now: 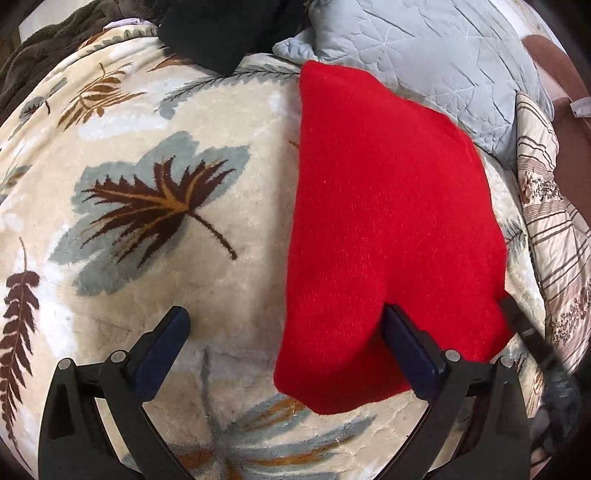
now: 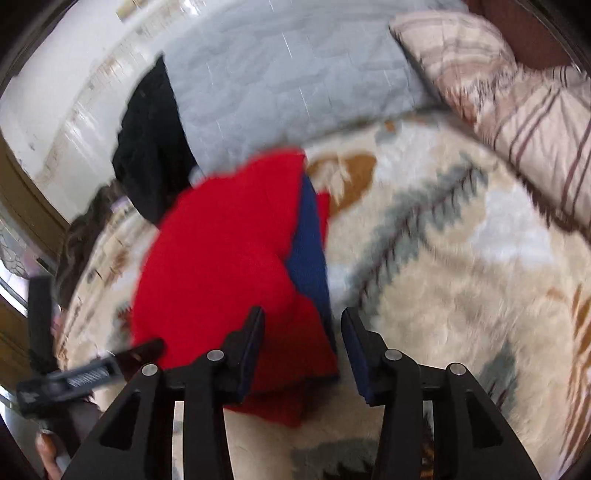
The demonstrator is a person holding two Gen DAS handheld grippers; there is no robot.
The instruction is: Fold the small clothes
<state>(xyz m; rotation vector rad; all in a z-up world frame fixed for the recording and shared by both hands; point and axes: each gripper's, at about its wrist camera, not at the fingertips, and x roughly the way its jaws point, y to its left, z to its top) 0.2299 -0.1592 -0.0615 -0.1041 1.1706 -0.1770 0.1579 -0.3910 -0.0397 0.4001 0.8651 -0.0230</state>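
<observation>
A folded red garment lies flat on a cream leaf-patterned blanket. In the left wrist view my left gripper stands wide open over the garment's near left corner. Its right finger lies against the red cloth and its left finger is over bare blanket. In the blurred right wrist view the red garment shows a dark blue band along its right side. My right gripper is partly open around the garment's near right edge, and its pads do not press on the cloth.
A grey quilted pillow and a black garment lie at the far side. A striped beige pillow sits on the right and a brown fuzzy throw at the far left. A person's hand shows at the lower left.
</observation>
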